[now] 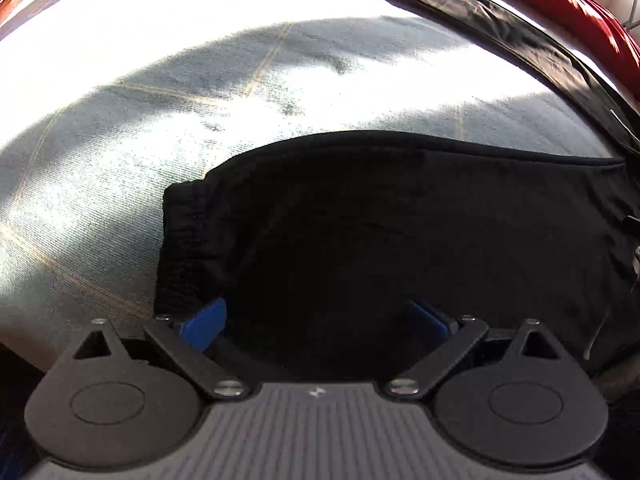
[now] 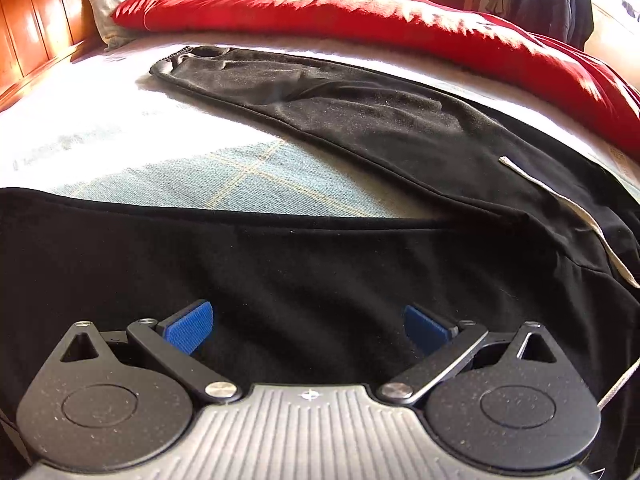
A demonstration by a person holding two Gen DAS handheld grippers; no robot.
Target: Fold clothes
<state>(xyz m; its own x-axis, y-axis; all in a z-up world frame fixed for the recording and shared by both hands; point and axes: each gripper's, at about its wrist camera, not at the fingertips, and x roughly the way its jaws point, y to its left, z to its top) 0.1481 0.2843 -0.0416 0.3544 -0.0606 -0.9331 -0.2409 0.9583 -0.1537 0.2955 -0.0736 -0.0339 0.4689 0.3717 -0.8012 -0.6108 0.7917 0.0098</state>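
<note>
Surface: a bed (image 1: 120, 128) with a pale blue-grey checked cover, lit hard by sun in patches.
Garment: black trousers (image 2: 360, 120) lay spread on the bed, both legs running out flat.
Near leg: its elastic cuff (image 1: 180, 240) faced left in the left wrist view, with the leg lying directly ahead of both grippers.
Far leg: stretched toward the wooden headboard (image 2: 36, 20), its cuff end near the pillow (image 2: 102, 4).
Drawstring: a white cord (image 2: 560, 200) lay across the waist area at the right of the right wrist view.
Left gripper (image 1: 316, 320): blue-padded fingers (image 1: 204, 322) spread wide, low over the near leg close to the cuff, nothing between them (contact with the cloth could not be judged).
Right gripper (image 2: 306, 326): fingers (image 2: 188, 326) likewise spread wide, empty, low over the black cloth further along the same leg.
Background: a red duvet (image 2: 360, 12) bunched along the far side of the bed; clothes hanging (image 2: 552, 0) beyond it.
</note>
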